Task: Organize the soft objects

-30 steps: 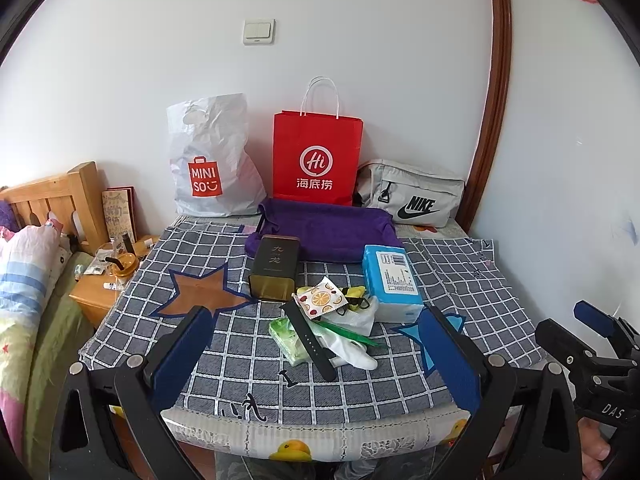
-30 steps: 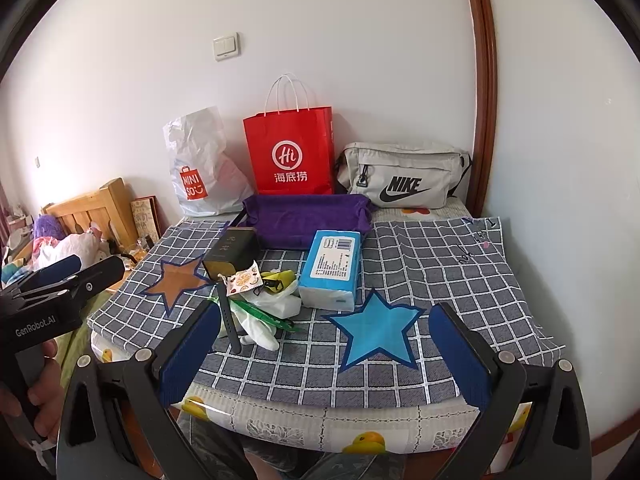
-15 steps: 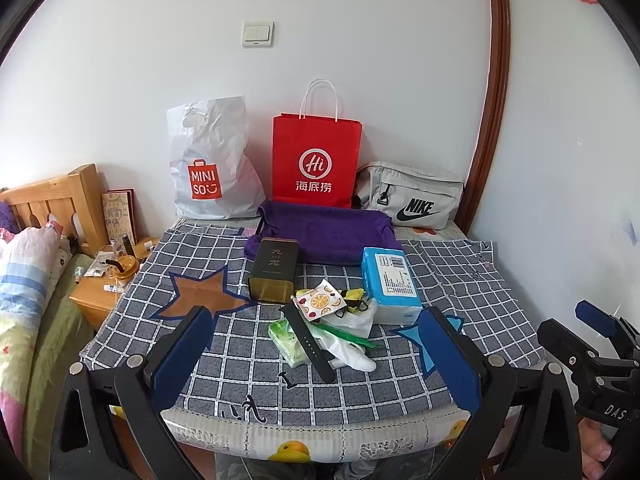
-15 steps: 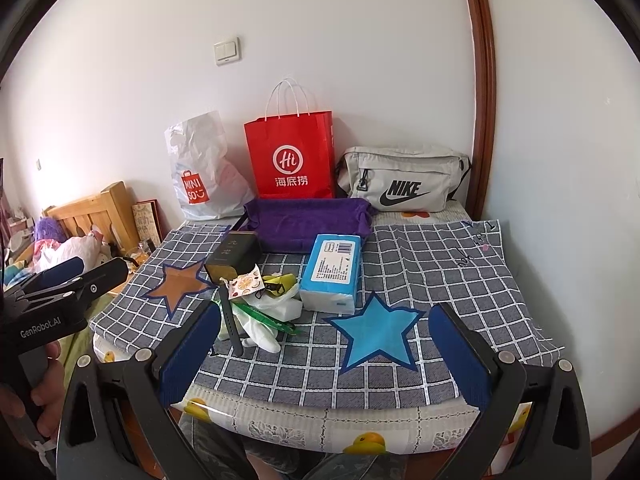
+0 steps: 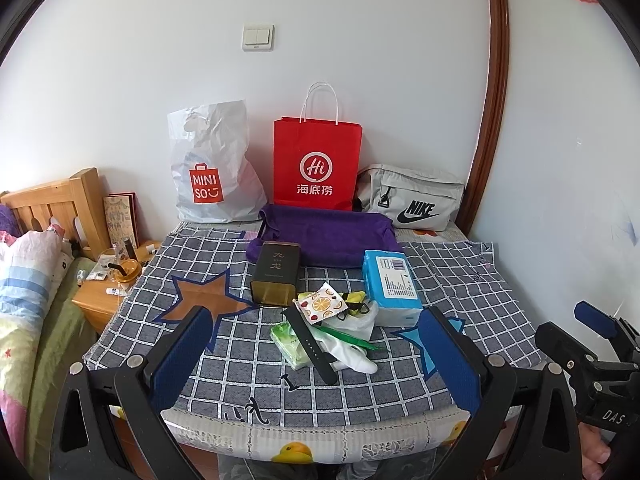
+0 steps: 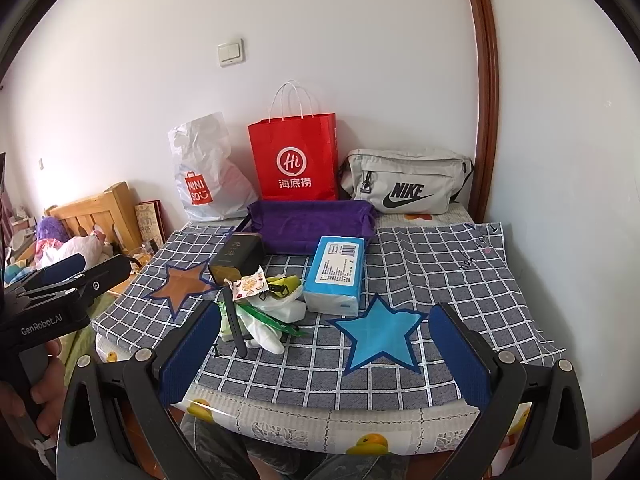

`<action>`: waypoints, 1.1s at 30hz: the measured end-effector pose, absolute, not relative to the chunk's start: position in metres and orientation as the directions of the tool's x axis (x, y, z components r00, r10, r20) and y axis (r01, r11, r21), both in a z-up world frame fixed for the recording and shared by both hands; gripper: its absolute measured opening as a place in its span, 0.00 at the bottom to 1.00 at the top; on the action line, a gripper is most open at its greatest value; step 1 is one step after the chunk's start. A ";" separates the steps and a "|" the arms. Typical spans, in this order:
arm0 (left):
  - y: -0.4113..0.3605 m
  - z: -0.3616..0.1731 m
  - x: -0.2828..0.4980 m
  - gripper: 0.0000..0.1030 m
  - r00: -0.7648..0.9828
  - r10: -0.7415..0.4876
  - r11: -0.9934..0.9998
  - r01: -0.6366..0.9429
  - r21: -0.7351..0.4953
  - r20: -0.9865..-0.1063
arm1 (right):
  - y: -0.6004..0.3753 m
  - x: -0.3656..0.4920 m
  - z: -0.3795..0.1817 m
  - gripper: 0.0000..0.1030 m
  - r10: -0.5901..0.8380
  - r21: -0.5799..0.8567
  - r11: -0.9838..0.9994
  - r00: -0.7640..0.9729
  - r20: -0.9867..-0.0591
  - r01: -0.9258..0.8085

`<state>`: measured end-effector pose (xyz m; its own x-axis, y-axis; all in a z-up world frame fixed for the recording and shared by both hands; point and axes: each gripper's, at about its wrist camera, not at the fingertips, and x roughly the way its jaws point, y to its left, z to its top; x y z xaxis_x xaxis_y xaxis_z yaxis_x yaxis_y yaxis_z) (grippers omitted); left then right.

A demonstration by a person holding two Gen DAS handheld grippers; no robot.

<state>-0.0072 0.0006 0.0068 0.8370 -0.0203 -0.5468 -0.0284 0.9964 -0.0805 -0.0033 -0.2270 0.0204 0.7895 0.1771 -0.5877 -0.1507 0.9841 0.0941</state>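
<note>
- Checked tablecloth with star patches, spread over the table; taken as landmark for all positions below.
- White MINISO plastic bag, upright at far-left edge of the cloth, against the wall.
- Red paper bag, upright at far edge of the cloth, just right of the MINISO bag.
- Grey Nike waist bag, far-right edge of the cloth, beside the red bag.
- Purple cloth tray, far centre of the cloth, just in front of the red bag.
- Left gripper, above near edge of the cloth; jaws spread wide, nothing between the blue pads.
- Right gripper, above near edge of the cloth; jaws spread wide, nothing held.
- Blue tissue pack, lying flat right of cloth centre, touching the small-item pile.
- Dark tin box, left of cloth centre, far end against the purple tray.
- White plastic glove, near side of the pile at cloth centre.
- Green tissue packet, near-left of the pile, partly under the strap.
- Black watch strap, lying across the green packet, running toward the near edge.
- Fruit-print sachet, on top of the pile, just in front of the tin.
- Green pen-like stick, lying across the glove.
</note>
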 end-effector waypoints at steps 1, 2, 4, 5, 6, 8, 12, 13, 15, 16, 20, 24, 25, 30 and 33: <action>0.001 0.007 -0.008 1.00 0.837 -0.021 0.996 -0.028 -0.081 -0.547 | -0.227 -0.005 0.020 0.99 0.177 0.094 0.984 0.790 -0.587 -0.151; 0.001 0.007 -0.008 1.00 0.837 -0.021 0.996 -0.027 -0.081 -0.546 | -0.227 -0.005 0.020 0.99 0.177 0.094 0.984 0.790 -0.587 -0.150; 0.001 0.007 -0.008 1.00 0.837 -0.020 0.996 -0.028 -0.080 -0.546 | -0.227 -0.005 0.020 0.99 0.179 0.096 0.984 0.790 -0.586 -0.152; 0.001 0.007 -0.008 1.00 0.837 -0.021 0.996 -0.028 -0.080 -0.546 | -0.226 -0.004 0.021 0.99 0.180 0.096 0.984 0.790 -0.586 -0.152; 0.001 0.007 -0.008 1.00 0.837 -0.021 0.996 -0.028 -0.080 -0.547 | -0.226 -0.004 0.021 0.99 0.180 0.096 0.984 0.790 -0.586 -0.152; 0.001 0.008 -0.008 1.00 0.837 -0.021 0.996 -0.027 -0.079 -0.547 | -0.226 -0.004 0.021 0.99 0.179 0.096 0.984 0.790 -0.586 -0.152; 0.001 0.007 -0.008 1.00 0.837 -0.021 0.996 -0.027 -0.080 -0.547 | -0.225 -0.004 0.020 0.99 0.183 0.099 0.983 0.789 -0.587 -0.154; 0.001 0.007 -0.008 1.00 0.838 -0.019 0.996 -0.029 -0.080 -0.546 | -0.225 -0.004 0.020 0.99 0.183 0.099 0.983 0.789 -0.587 -0.154; 0.001 0.007 -0.008 1.00 0.837 -0.021 0.996 -0.028 -0.082 -0.546 | -0.225 -0.004 0.020 0.99 0.182 0.098 0.983 0.789 -0.587 -0.154; 0.001 0.007 -0.008 1.00 0.837 -0.020 0.996 -0.029 -0.081 -0.547 | -0.225 -0.005 0.020 0.99 0.182 0.098 0.983 0.789 -0.586 -0.154; 0.000 0.007 -0.008 1.00 0.838 -0.019 0.996 -0.029 -0.079 -0.546 | -0.224 -0.005 0.019 0.99 0.183 0.098 0.983 0.788 -0.588 -0.154; 0.000 0.008 -0.008 1.00 0.837 -0.020 0.996 -0.029 -0.080 -0.546 | -0.223 -0.005 0.019 0.99 0.184 0.100 0.983 0.789 -0.586 -0.155; 0.000 0.008 -0.008 1.00 0.837 -0.019 0.996 -0.029 -0.080 -0.546 | -0.223 -0.005 0.019 0.99 0.184 0.099 0.983 0.789 -0.586 -0.155; 0.000 0.008 -0.008 1.00 0.837 -0.020 0.996 -0.028 -0.079 -0.547 | -0.223 -0.006 0.019 0.99 0.185 0.100 0.983 0.790 -0.584 -0.156; 0.000 0.007 -0.008 1.00 0.837 -0.020 0.996 -0.028 -0.079 -0.547 | -0.223 -0.006 0.019 0.99 0.186 0.101 0.983 0.790 -0.584 -0.156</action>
